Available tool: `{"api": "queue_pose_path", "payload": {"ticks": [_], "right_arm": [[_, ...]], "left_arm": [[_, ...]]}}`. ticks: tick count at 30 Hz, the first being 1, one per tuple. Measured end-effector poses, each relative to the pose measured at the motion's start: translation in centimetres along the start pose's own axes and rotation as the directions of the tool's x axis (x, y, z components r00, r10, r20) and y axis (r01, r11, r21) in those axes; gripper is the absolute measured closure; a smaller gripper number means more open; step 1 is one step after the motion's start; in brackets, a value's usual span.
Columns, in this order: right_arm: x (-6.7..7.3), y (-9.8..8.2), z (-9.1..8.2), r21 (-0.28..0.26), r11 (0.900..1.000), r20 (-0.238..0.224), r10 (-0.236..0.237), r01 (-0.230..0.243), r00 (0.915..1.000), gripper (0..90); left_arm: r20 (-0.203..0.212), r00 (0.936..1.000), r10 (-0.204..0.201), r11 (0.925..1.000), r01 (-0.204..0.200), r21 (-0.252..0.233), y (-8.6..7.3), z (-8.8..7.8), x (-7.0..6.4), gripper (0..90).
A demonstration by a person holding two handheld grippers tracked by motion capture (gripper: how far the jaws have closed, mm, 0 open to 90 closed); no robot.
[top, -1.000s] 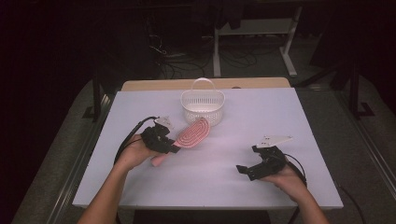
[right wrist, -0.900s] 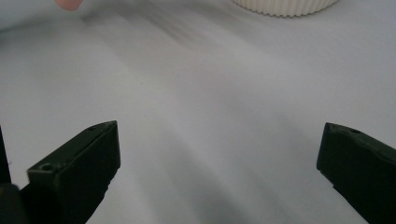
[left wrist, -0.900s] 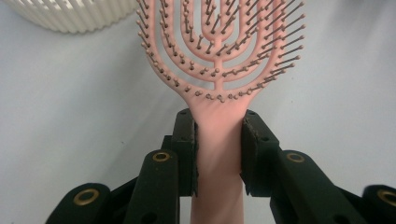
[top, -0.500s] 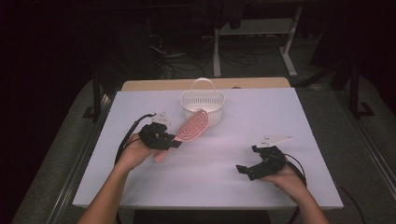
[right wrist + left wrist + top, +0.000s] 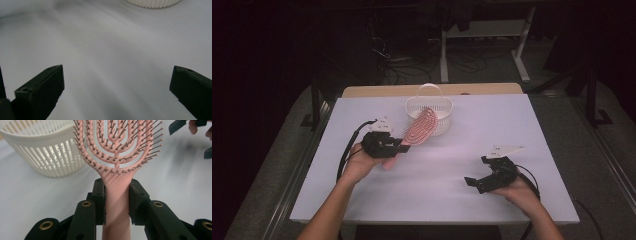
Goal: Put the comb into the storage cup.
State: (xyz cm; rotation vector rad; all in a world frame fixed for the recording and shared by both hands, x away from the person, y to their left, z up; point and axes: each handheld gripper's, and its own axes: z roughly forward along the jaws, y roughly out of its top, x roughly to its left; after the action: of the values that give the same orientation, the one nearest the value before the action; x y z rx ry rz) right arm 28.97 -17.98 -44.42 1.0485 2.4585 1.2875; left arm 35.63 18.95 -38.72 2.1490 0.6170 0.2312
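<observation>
Between the left gripper's (image 5: 117,202) fingers (image 5: 98,200), pink hairbrush (image 5: 117,157) handle clamped, right gripper (image 5: 479,180) spread wide

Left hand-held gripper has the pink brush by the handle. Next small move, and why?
Probably carry it a little farther over the white basket. The left hand-held gripper is clamped on the pink brush handle, and the brush head only reaches the basket's near rim.
</observation>
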Motion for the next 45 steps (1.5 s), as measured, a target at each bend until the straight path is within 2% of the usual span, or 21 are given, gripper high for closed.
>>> {"api": "queue_pose_path", "payload": {"ticks": [7, 13, 23, 32, 38, 45], "right_arm": [[0.0, 0.0, -0.1, -0.003, 1.000, -0.010, 0.009, -0.009, 0.9999, 0.0], [0.0, 0.0, 0.0, 0.001, 1.000, -0.013, 0.010, -0.010, 0.9999, 0.0], [-0.1, 0.0, -0.1, -0.003, 1.000, -0.013, 0.016, -0.016, 0.9998, 0.0], [-0.1, 0.4, -0.3, -0.029, 0.999, -0.015, 0.030, -0.030, 0.9995, 0.0], [-0.1, 1.1, -0.7, -0.058, 0.998, -0.011, 0.029, -0.029, 0.9995, 0.0], [0.1, 2.4, -0.6, -0.054, 0.998, -0.004, 0.014, -0.014, 0.9999, 0.0]], "left_arm": [[-0.007, 1.0000, -0.005, 0.9971, 0.005, -0.076, 0.1, 0.5, -0.5, 70.7], [-0.003, 0.9997, -0.022, 0.9948, 0.022, -0.100, 0.1, 0.9, -0.6, 70.8], [-0.003, 0.9998, -0.021, 0.9942, 0.021, -0.106, 0.0, 1.3, -0.7, 70.8], [0.003, 0.9998, -0.022, 0.9935, 0.022, -0.111, 0.0, 1.3, -0.9, 70.8], [-0.012, 0.9996, -0.025, 0.9925, 0.024, -0.120, 0.0, 1.1, -0.6, 70.8], [-0.030, 0.9994, -0.017, 0.9921, 0.013, -0.125, 0.0, 0.6, -0.6, 70.8]]}}
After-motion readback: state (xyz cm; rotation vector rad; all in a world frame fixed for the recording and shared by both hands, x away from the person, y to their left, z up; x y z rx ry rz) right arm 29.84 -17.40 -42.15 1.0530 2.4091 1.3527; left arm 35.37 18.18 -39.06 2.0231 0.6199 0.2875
